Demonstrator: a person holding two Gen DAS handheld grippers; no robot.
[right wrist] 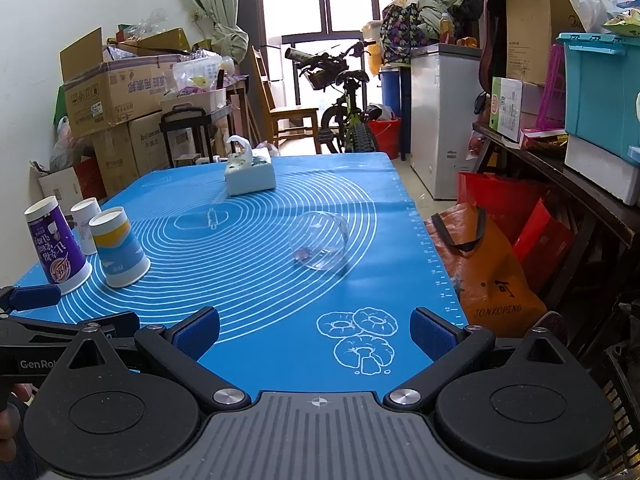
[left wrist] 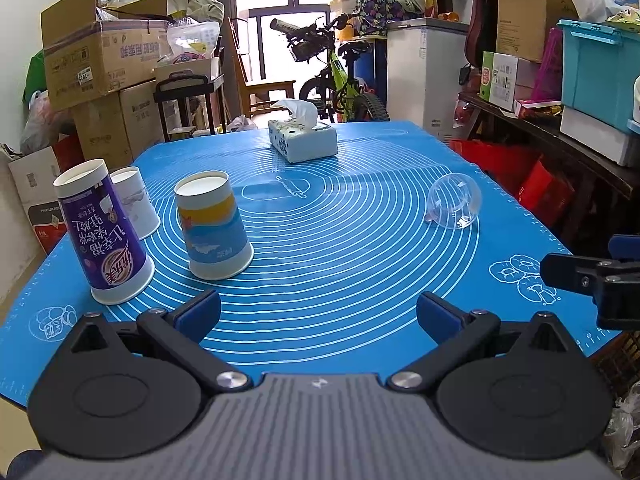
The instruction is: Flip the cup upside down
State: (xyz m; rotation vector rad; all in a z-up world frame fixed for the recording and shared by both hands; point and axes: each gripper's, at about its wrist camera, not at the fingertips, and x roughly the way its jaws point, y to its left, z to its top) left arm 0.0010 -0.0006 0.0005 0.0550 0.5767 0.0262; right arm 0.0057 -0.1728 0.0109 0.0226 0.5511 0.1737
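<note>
Three paper cups stand upside down at the left of the blue mat (left wrist: 340, 248): a purple cup (left wrist: 104, 236), a white cup (left wrist: 134, 202) behind it and a blue-and-yellow cup (left wrist: 214, 226). They also show in the right wrist view: purple (right wrist: 56, 246), white (right wrist: 86, 224), blue-and-yellow (right wrist: 118, 252). A clear plastic cup (left wrist: 454, 200) lies on its side at the right of the mat, also in the right wrist view (right wrist: 320, 242). My left gripper (left wrist: 318, 316) is open and empty near the front edge. My right gripper (right wrist: 316, 332) is open and empty, to the right of the left one.
A tissue box (left wrist: 302, 136) stands at the far middle of the mat. Cardboard boxes (left wrist: 104, 64) are stacked left of the table. A bicycle (left wrist: 340, 76) stands beyond the far edge. Shelves with bins (left wrist: 600, 68) and bags (right wrist: 488, 272) line the right side.
</note>
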